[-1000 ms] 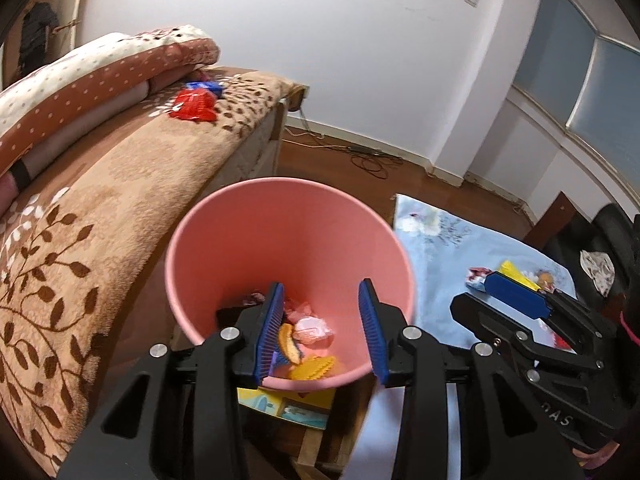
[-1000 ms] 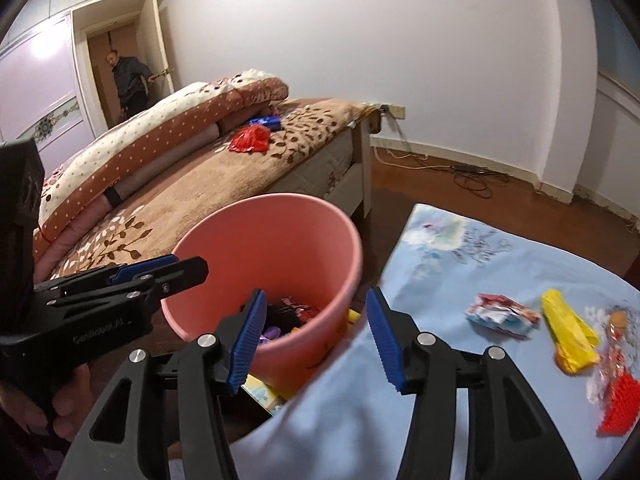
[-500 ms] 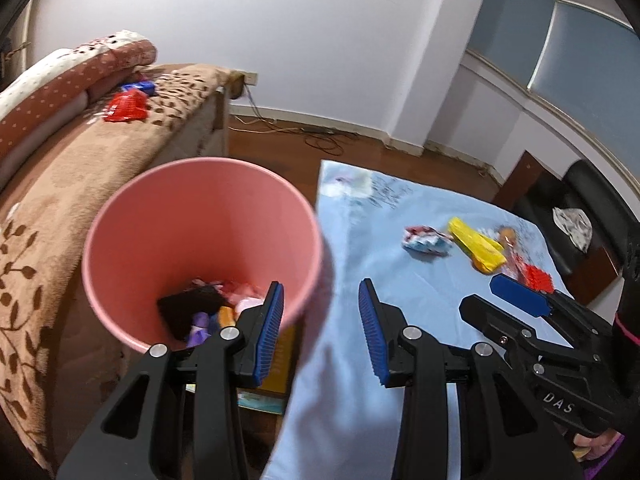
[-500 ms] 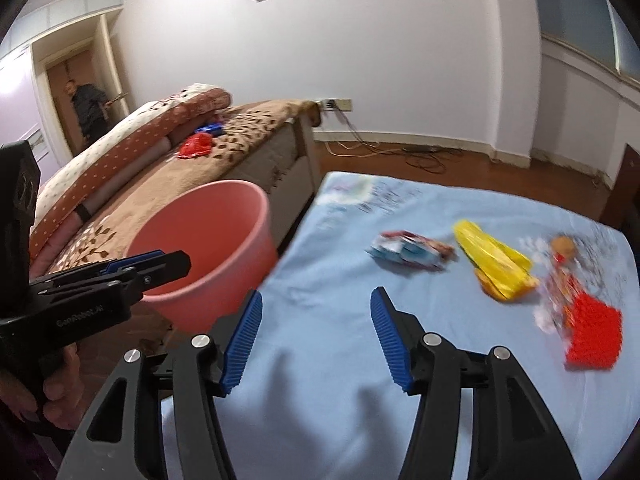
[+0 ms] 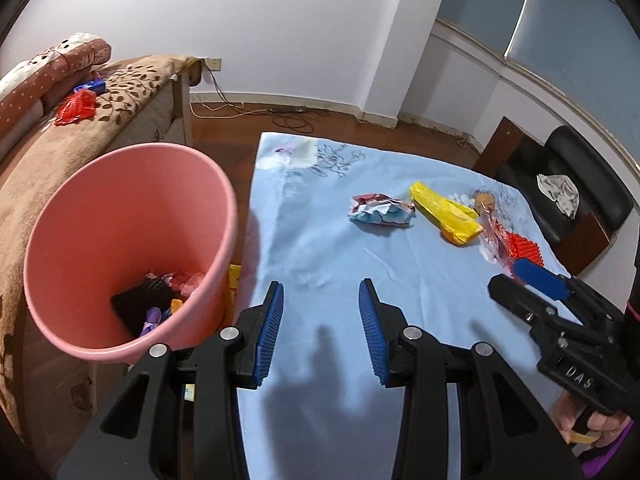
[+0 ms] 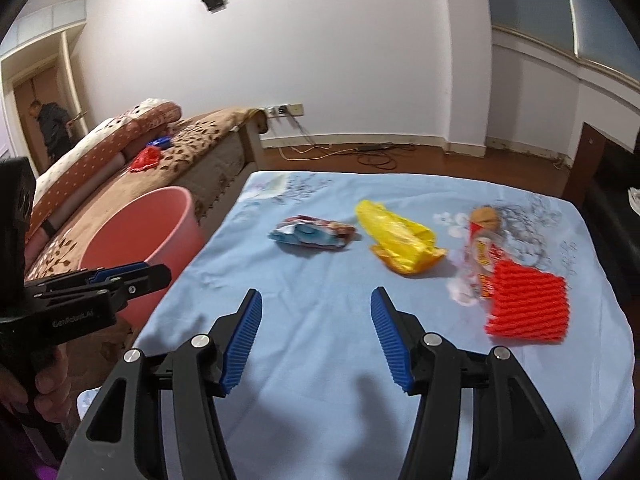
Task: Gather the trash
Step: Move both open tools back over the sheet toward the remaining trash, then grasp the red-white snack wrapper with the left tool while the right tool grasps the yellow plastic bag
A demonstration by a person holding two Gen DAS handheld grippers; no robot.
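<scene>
Both claws spread, empty: left claw point(image 5: 320, 336), right claw point(image 6: 316, 336). Wrappers point(image 6: 312, 232) mid-worktop point(image 6: 320, 280); pink bin point(image 5: 120, 240) off left edge.

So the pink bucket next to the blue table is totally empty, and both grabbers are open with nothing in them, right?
Not quite. The pink bucket isn't empty: the left wrist view shows wrappers and a dark piece of trash at its bottom. The rest is right: it stands beside the blue table, and the left gripper and right gripper are both open with nothing in them.
</scene>
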